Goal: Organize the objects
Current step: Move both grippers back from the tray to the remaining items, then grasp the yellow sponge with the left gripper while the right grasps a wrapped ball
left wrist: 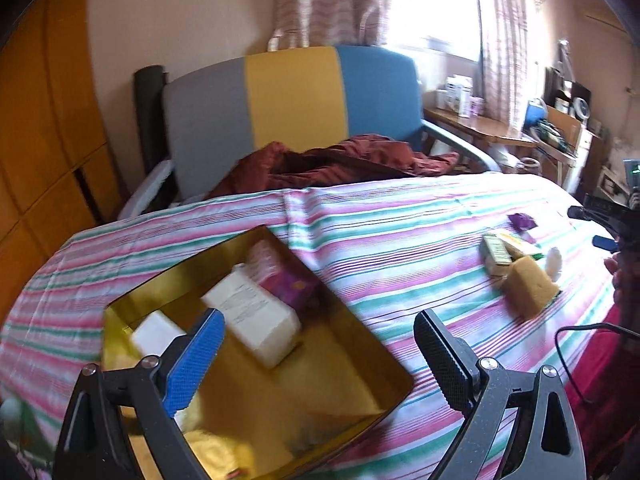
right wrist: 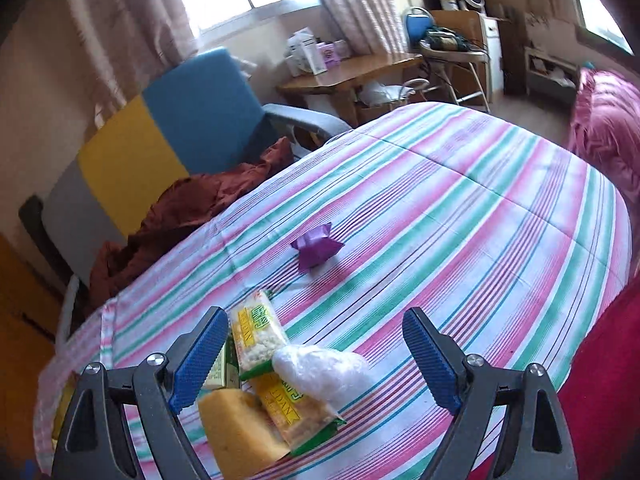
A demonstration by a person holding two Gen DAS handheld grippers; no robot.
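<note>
A gold open box point(left wrist: 352, 332) lies on the striped bedspread and holds a white box point(left wrist: 256, 320), a pink-purple packet point(left wrist: 284, 276) and a small white block point(left wrist: 154, 334). My left gripper point(left wrist: 320, 356) is open and empty above the box. A yellow sponge point(left wrist: 530, 286) point(right wrist: 236, 428), snack packets point(right wrist: 258, 332) point(left wrist: 500, 250), a white plastic wad point(right wrist: 320, 372) and a purple wrapper point(right wrist: 316, 250) point(left wrist: 522, 221) lie further right. My right gripper point(right wrist: 316, 354) is open and empty above the snack pile; it also shows in the left wrist view point(left wrist: 600, 228).
A striped bedspread point(right wrist: 460, 208) covers the bed. Behind stands a grey, yellow and blue chair point(left wrist: 292, 96) with a rust-red cloth point(left wrist: 340, 164). A wooden desk point(right wrist: 352, 70) with clutter is by the window. A pink quilt point(right wrist: 604, 128) lies at the right.
</note>
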